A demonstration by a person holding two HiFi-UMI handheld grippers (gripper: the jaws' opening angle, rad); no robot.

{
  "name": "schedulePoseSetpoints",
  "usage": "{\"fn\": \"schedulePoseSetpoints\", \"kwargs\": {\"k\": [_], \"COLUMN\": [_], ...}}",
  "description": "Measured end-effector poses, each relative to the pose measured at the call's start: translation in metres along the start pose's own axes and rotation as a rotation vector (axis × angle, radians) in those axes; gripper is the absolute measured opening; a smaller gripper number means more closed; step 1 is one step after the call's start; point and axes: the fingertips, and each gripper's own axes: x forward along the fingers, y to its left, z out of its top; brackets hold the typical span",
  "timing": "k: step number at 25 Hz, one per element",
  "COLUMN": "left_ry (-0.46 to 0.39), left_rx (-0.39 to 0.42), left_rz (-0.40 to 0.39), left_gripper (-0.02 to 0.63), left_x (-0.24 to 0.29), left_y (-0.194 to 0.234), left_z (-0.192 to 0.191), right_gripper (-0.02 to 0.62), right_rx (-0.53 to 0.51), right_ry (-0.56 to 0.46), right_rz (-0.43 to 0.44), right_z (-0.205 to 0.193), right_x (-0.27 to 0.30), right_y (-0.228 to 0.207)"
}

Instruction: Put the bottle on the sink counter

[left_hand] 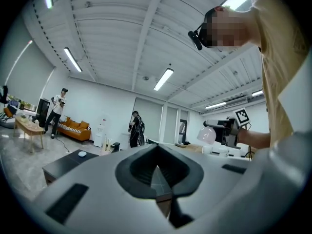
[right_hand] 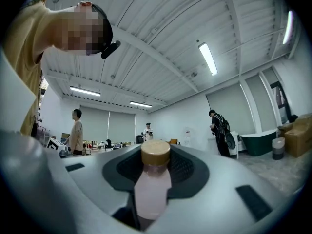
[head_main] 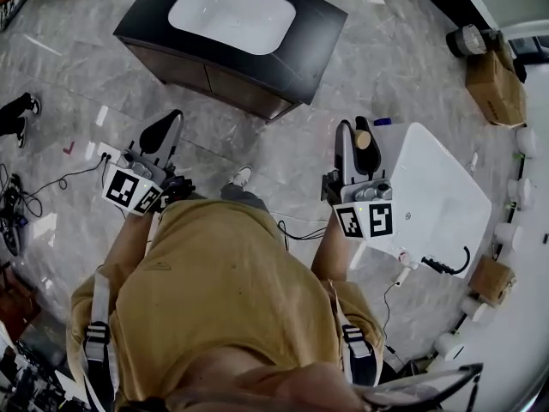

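A pale pink bottle (right_hand: 152,191) with a tan cap stands between the jaws of my right gripper (right_hand: 155,172), which is shut on it. From the head view the bottle (head_main: 364,139) and right gripper (head_main: 356,132) hang over the floor beside a white table. The black sink counter (head_main: 317,41) with its white basin lies ahead, at the top of that view. My left gripper (head_main: 165,131) is held up at the left, shut and empty. In its own view the left gripper (left_hand: 157,172) points across the room, with the bottle (left_hand: 206,135) seen at the right.
A white table (head_main: 437,196) stands close at my right. Cardboard boxes (head_main: 496,84) sit at the far right and cables (head_main: 51,183) run over the floor at the left. Other people (left_hand: 135,129) stand in the room. A dark bathtub (right_hand: 258,141) is at the right.
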Motion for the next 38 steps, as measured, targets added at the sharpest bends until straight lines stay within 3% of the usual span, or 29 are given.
{"fn": "schedulePoseSetpoints", "kwargs": {"k": [15,23,38], "left_ry": [-0.004,0.007,0.027], "left_rx": [0.058,0.101,0.071], "left_rz": [-0.01,-0.011,-0.057], "left_gripper": [0.002,0.002,0.002], "left_x": [0.068,0.073,0.099], "left_y": [-0.006,0.028,0.059], "left_z": [0.007,0.013,0.008], "right_gripper": [0.121,0.121,0.121], "right_rx": [0.01,-0.021,-0.051], "right_ry": [0.052,0.058,0.084], "right_rz": [0.062,0.018,0.0], "right_z": [-0.019,-0.014,-0.037], "right_x": [0.032,0.046,0.109], "right_y": [-0.028,-0.037,-0.047]}}
